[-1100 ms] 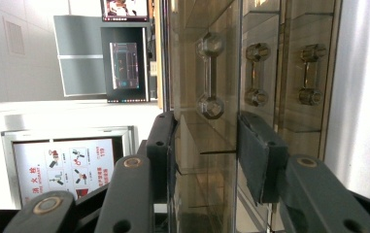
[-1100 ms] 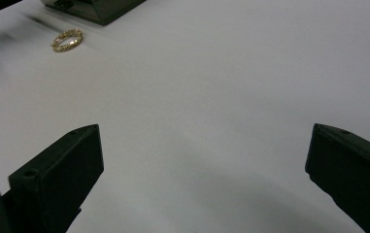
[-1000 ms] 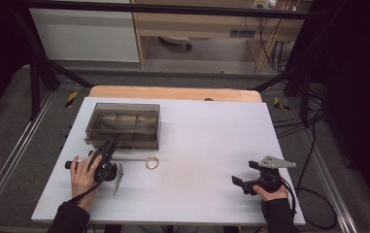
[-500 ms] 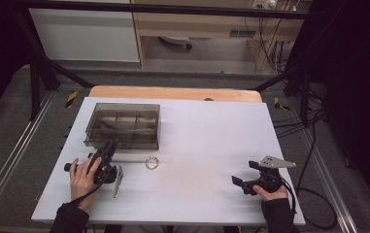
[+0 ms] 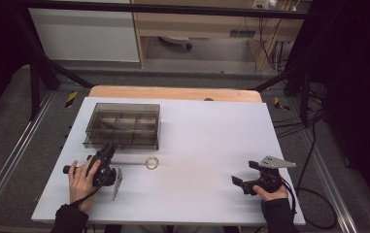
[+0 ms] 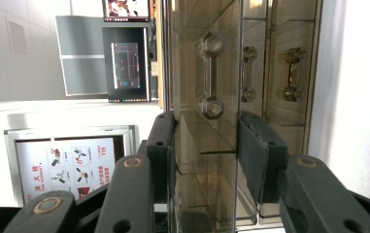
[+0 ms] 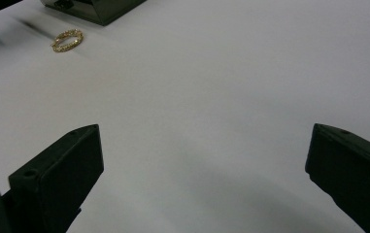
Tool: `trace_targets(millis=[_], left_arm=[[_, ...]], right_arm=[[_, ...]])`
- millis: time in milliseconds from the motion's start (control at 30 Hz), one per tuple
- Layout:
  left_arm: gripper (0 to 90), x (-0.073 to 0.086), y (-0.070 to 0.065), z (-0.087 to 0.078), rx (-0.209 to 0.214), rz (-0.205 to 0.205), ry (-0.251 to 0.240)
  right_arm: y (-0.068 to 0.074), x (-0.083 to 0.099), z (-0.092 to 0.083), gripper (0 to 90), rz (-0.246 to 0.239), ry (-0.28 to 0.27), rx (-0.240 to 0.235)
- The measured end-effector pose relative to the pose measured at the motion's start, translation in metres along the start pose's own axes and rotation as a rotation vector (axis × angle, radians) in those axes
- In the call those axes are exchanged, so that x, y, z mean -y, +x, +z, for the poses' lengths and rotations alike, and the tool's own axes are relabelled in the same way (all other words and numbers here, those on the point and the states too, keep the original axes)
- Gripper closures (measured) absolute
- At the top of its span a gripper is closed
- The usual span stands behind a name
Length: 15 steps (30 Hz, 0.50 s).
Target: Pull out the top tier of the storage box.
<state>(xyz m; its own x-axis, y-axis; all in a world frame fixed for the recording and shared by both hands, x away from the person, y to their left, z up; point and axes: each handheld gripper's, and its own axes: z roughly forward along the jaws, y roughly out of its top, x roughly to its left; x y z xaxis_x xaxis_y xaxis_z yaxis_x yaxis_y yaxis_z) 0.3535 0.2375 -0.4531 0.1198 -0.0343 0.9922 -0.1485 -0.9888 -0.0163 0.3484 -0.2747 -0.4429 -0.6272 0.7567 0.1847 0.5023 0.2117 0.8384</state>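
My left gripper [image 6: 207, 145] clamps the front wall of the smoky box [image 5: 122, 125], upper left of the table [image 5: 211, 145]. Right gripper [image 7: 204, 165] gapes wide, empty, lower right. The gold ring [image 5: 152, 162] lies just below the box: stowing it remains, I judge.

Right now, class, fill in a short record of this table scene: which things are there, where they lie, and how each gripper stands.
box: smoky clear compartment box, far left of the white table
ring: gold ring lying flat, apart from the box
left gripper: left gripper, jaws around the box's near edge
right gripper: right gripper, jaws wide apart over bare table
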Motion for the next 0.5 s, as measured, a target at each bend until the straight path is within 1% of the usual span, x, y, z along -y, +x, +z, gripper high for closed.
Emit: trace_targets(millis=[500], left_arm=[[60.1,-0.0008,-0.0019,-0.0077,-0.004,-0.001,-0.003]], right_arm=[[-0.0002,0.0,-0.0004,0.8,0.004,0.001,0.001]])
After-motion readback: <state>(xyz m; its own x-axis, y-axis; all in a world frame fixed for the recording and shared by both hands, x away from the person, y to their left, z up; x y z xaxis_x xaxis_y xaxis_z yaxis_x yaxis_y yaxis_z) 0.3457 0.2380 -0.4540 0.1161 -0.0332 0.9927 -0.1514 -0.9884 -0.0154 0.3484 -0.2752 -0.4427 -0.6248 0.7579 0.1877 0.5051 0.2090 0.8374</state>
